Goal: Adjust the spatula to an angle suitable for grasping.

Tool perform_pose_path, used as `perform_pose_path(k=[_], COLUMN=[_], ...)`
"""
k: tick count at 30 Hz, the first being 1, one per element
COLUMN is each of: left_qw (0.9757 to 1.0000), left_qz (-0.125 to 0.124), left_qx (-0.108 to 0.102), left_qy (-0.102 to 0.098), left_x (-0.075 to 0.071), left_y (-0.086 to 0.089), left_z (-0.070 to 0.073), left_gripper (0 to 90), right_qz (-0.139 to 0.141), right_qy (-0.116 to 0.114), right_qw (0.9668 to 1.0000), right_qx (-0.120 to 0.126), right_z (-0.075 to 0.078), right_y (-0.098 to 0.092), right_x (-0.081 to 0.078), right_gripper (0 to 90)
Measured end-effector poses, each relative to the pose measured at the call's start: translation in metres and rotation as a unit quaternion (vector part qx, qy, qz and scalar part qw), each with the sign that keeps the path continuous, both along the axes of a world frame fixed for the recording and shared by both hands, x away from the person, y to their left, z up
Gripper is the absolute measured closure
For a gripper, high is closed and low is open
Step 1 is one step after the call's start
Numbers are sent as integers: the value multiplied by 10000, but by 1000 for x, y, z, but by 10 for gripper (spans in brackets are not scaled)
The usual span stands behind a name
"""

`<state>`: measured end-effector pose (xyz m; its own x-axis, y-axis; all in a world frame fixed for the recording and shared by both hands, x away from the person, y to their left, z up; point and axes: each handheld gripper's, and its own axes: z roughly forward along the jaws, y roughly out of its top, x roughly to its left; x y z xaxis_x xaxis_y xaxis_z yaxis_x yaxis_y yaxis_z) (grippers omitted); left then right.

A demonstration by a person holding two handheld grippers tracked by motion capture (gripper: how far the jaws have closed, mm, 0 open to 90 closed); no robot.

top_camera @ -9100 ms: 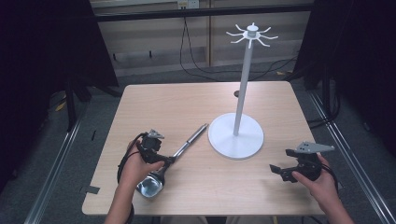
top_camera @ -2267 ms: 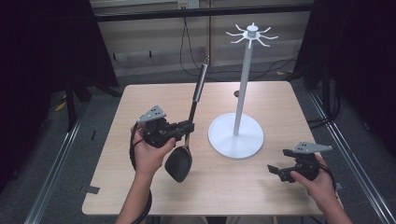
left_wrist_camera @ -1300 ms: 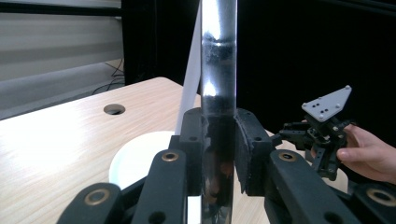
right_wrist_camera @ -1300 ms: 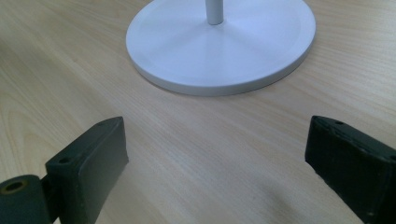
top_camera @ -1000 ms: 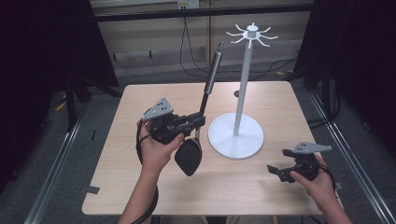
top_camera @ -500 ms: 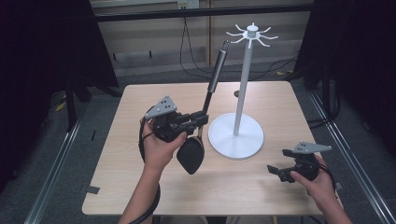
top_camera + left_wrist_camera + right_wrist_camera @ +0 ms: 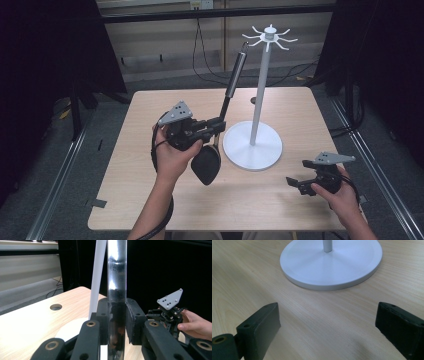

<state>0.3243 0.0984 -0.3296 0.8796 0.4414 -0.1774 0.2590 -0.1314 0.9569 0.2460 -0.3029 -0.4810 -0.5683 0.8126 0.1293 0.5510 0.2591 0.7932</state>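
In the left gripper view the ladle's handle (image 7: 116,290) runs off at twelve o'clock, its bowl unseen.

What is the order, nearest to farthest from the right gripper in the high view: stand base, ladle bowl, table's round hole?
From the right gripper:
1. Stand base, up and to its left on the table.
2. Ladle bowl, farther left, hanging under the left gripper.
3. Round hole, near the table's far edge.
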Motion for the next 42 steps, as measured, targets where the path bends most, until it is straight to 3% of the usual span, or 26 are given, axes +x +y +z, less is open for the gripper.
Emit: perform_pose_path(k=[32,42], left_qw=[9999,9995], left_qz=[-47,-132], left_qx=[76,208], left_qy=[110,195], left_x=[5,10], left_y=[-6,-11], left_z=[-5,-4], left_gripper=[753,752], right_qz=[-16,-1], right_qy=[-12,-7], right_qw=[10000,10000], right_qx=[14,-7], right_z=[0,0], right_y=[-1,1], right_x=[-1,0], right_gripper=[50,50])
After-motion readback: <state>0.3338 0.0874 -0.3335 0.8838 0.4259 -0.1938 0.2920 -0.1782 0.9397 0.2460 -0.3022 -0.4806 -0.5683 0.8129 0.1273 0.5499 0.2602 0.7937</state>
